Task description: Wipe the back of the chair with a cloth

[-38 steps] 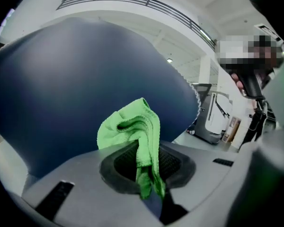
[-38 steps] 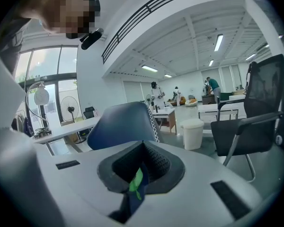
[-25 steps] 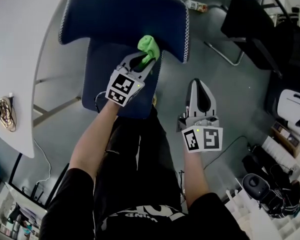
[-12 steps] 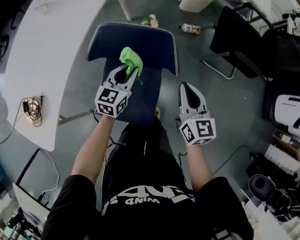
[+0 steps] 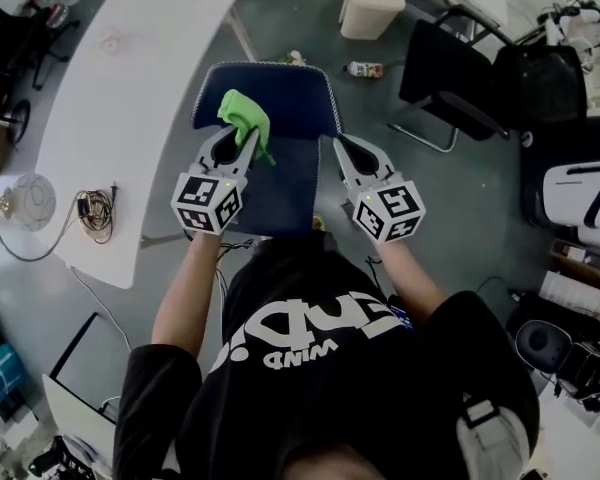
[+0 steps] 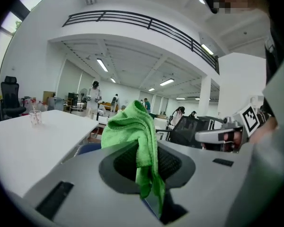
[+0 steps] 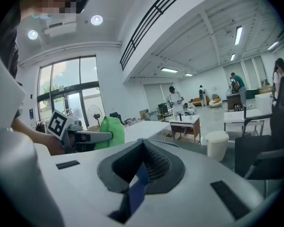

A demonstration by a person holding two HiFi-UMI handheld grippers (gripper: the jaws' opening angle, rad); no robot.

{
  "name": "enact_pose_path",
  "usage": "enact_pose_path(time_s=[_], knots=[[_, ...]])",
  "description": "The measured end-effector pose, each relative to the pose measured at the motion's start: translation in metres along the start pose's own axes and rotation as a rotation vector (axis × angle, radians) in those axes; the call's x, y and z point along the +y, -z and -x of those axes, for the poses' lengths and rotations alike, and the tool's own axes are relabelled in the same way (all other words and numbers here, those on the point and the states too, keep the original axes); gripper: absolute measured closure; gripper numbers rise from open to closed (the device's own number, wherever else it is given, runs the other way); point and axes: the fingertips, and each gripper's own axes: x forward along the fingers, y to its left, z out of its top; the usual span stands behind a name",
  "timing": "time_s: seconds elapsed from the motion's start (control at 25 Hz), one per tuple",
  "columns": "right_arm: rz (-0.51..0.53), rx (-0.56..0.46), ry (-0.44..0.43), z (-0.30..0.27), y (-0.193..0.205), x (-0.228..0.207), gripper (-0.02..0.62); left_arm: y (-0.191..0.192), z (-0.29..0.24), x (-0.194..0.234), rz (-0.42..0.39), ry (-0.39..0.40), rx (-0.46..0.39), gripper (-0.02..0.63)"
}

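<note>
The green cloth [image 5: 244,116] sits bunched against the upper left part of the backrest [image 5: 295,98] of the blue chair [image 5: 280,188], just below the white-trimmed top edge. The left gripper [image 5: 232,140] has it pinched. In the left gripper view the jaws are closed on the fabric, a fold stands up above them and a tail hangs down through them. The right gripper [image 5: 344,150] is at the backrest's right edge, and whether it touches cannot be told. Its jaws are pressed together with nothing caught (a thin blue sliver shows in the slit, and what it is cannot be told).

To the chair's left, the curved edge of a long white table [image 5: 130,98] runs close by, leaving only a narrow strip of floor [image 5: 480,218] on that side. To the right the grey floor lies open as far as a black chair [image 5: 445,68]. Beyond the backrest's top edge a small bottle [image 5: 363,69] lies on the floor, and a pale bin [image 5: 370,6] stands farther off. A coil of cable [image 5: 95,211] lies on the table. The person [image 5: 310,368] stands at the seat's front edge, both forearms reaching over it.

The gripper views show a large bright hall with strip lights [image 6: 103,65], a railed gallery [image 6: 132,20] overhead and people [image 6: 93,96] standing well off.
</note>
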Motion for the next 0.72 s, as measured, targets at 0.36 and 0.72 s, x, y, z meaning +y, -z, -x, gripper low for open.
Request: enact_pose_path(time_s=[0.36,0.72], knots=[[0.049,-0.065,-0.074,0.029,-0.043,0.010,0.603,-0.054,0.038,-0.033,0.017,0.063,-0.103,0.538],[0.112,-0.190,-0.053,0.063,-0.057,0.020,0.603,-0.076,0.072,-0.055,-0.044,0.089,-0.199,0.538]])
